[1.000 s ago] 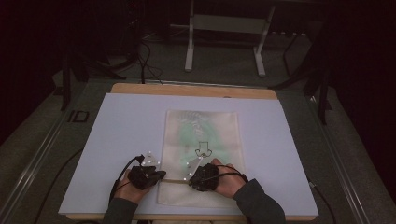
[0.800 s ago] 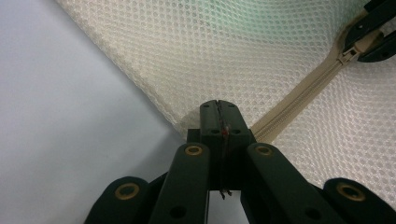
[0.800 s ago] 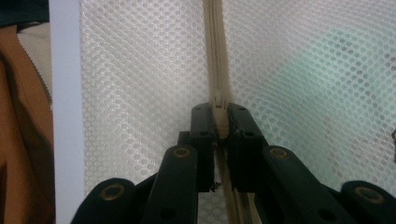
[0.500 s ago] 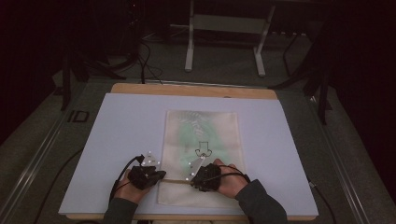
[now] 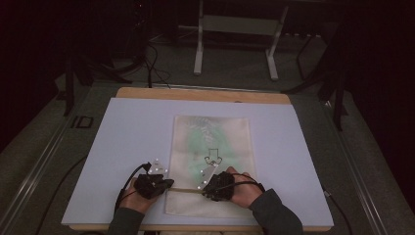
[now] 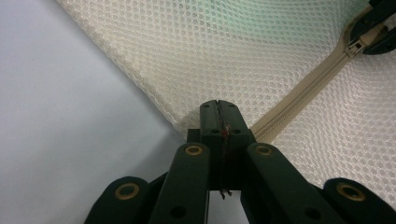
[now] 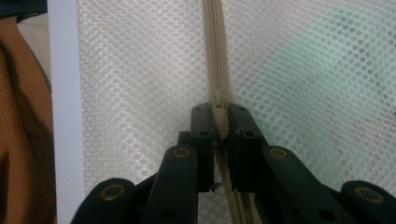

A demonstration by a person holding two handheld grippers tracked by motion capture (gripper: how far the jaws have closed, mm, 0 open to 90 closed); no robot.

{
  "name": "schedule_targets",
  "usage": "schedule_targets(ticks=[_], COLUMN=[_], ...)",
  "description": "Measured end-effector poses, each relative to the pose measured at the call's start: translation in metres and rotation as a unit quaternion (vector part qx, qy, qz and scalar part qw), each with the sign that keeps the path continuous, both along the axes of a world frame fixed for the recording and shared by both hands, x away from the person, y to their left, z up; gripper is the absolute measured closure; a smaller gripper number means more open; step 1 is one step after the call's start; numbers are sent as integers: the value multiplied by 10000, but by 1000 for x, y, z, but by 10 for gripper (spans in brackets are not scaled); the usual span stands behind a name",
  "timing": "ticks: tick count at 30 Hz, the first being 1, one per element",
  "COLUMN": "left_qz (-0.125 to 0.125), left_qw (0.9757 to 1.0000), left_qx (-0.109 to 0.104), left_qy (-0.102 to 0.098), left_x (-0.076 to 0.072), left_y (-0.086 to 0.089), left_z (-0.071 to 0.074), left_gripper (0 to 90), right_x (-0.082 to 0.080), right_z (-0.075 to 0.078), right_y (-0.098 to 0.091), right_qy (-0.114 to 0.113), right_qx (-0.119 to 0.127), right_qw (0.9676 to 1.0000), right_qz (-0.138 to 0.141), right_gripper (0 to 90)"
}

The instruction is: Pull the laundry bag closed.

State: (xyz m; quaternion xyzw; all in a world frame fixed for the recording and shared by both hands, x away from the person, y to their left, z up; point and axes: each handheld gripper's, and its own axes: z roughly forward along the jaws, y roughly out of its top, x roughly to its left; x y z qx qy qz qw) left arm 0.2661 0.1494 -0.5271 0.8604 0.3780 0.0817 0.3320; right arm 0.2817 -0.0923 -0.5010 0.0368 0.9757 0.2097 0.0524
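Currently the left tool (image 6: 218,108) is clamping the near-left edge of the mesh bag (image 5: 211,147) lying on the counter (image 5: 122,142), the right tool (image 7: 219,116) is pinching its zipper pull (image 7: 218,100), probably needing a steady rightward slide next.

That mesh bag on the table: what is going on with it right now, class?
A person works a zipped mesh bag lying flat on a white table, a gripper in each hand. The right gripper is shut on the zipper pull. The left gripper is shut on the bag's edge by the end of the zipper. Green contents show faintly through the mesh.
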Motion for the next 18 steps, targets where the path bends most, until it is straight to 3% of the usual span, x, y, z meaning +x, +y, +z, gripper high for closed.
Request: schedule_targets(ticks=[18], left_qz=[7], left_qw=[10000], left_qx=[-21], left_qy=[7], left_x=[0], left_y=[0], left_z=[0], left_gripper=[896], right_x=[0], right_z=[0], right_y=[-11], right_qy=[5], right_qx=[19], right_qw=[10000], right_qz=[-46], right_gripper=[825])
